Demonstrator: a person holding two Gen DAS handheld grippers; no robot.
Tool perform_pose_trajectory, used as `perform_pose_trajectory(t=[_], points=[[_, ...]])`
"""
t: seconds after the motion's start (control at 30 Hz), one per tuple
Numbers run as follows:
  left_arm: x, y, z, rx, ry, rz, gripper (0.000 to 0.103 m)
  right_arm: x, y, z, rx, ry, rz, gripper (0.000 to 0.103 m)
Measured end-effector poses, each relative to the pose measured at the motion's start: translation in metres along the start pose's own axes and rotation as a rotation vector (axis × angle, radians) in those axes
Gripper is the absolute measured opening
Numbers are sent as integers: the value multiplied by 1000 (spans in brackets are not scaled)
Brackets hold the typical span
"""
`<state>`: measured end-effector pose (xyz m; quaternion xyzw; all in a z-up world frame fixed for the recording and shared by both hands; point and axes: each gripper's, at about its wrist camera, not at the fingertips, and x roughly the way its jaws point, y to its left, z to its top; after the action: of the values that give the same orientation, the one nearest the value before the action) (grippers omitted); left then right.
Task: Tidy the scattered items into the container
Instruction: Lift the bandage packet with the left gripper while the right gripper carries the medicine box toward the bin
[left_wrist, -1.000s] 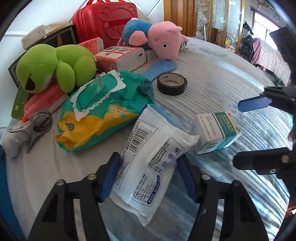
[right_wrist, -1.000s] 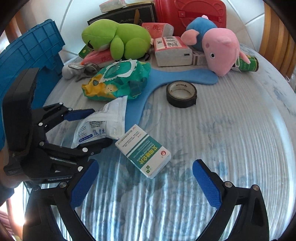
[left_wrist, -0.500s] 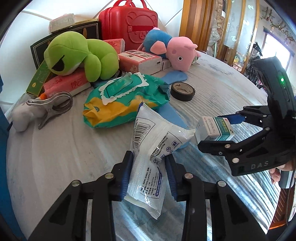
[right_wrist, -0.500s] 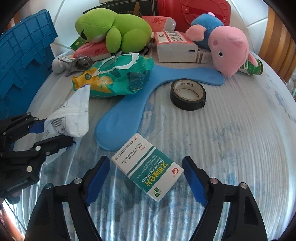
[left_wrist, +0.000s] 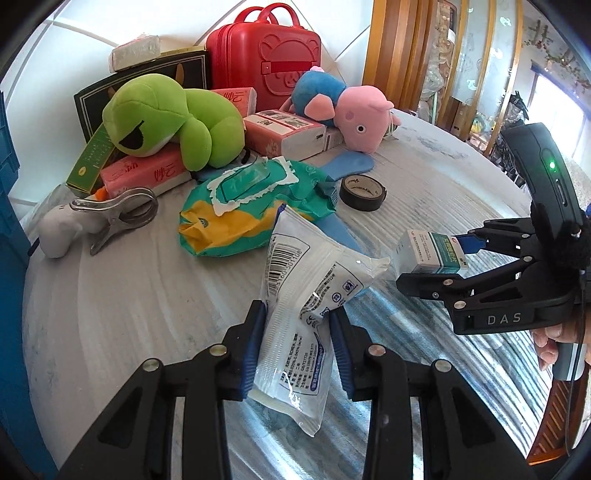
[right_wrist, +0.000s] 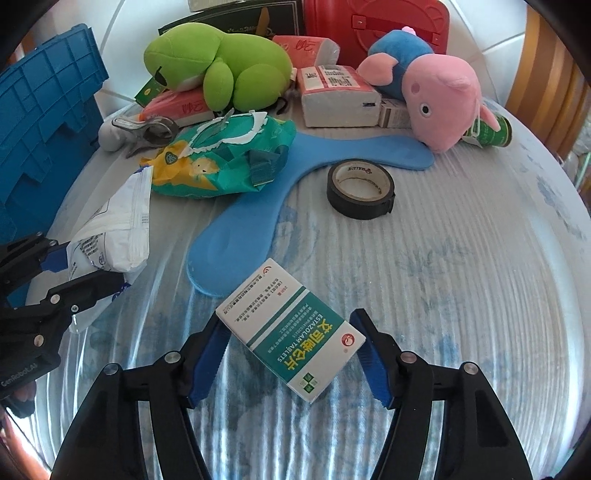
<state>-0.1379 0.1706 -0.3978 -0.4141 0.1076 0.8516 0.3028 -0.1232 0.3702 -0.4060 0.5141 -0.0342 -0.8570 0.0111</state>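
My left gripper (left_wrist: 297, 350) is shut on a white plastic packet (left_wrist: 306, 295) with a barcode and holds it above the table; the packet also shows in the right wrist view (right_wrist: 110, 236). My right gripper (right_wrist: 290, 350) is closed onto a green-and-white tablet box (right_wrist: 291, 325), its blue pads at the box's two corners. The box and right gripper also show in the left wrist view (left_wrist: 432, 251). The blue crate (right_wrist: 40, 125) stands at the table's left edge.
On the round table lie a green wet-wipes pack (left_wrist: 255, 206), a black tape roll (right_wrist: 360, 188), a blue boomerang (right_wrist: 273, 192), a metal clip (left_wrist: 118, 218), a green frog plush (left_wrist: 166, 118), a pink pig plush (right_wrist: 432, 96), tissue packs (right_wrist: 336, 92) and a red case (left_wrist: 262, 62).
My left gripper closed on the white packet and lifted it. My right gripper moved forward over the tablet box and closed its fingers onto it.
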Motion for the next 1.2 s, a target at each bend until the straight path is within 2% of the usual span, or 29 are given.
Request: perform_pose_trajectory(t=[0.37, 0.6, 1.2], points=[[-28, -23, 20, -3, -35, 40, 35, -35, -9, -2, 28, -38, -9, 66], [-60, -36, 43, -12, -74, 63, 34, -69, -16, 3, 48, -72, -7, 66], [-167, -56, 100, -42, -186, 156, 32, -206, -28, 42, 58, -221, 15, 66]])
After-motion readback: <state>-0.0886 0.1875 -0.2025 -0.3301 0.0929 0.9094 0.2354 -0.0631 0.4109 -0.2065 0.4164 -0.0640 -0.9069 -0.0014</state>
